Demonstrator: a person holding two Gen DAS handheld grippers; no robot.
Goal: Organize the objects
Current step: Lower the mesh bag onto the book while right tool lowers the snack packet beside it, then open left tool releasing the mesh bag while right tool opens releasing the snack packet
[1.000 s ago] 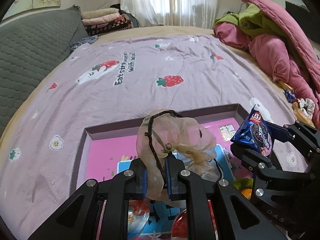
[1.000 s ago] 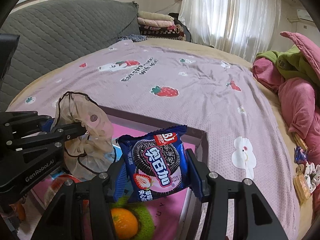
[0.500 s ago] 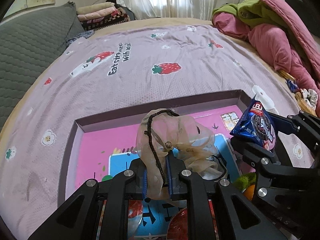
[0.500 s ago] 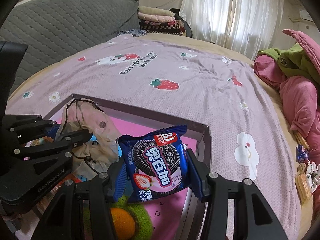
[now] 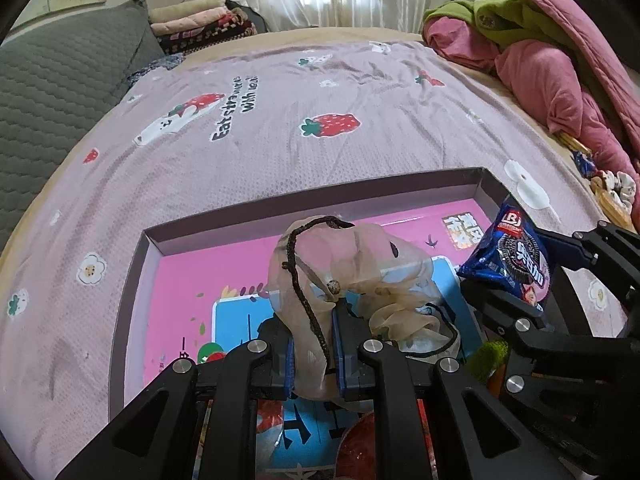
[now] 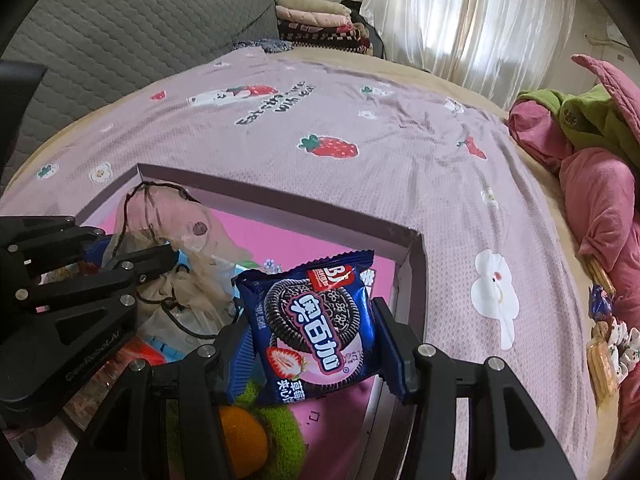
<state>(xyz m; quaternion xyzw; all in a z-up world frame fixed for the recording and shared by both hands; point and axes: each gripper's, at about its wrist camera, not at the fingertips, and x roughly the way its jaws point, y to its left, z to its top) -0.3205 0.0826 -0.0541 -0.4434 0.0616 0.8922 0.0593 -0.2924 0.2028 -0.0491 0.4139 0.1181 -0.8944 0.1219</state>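
Your left gripper is clamped on a sheer beige pouch with a dark drawstring, holding it above the pink floor of the open box on the bed. Your right gripper grips a blue cookie packet by its sides over the box's right near part, above what looks like an orange, though it is partly hidden.

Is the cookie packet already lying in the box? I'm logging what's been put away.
No: the right gripper is clamped on the cookie packet and holds it up above the box floor.
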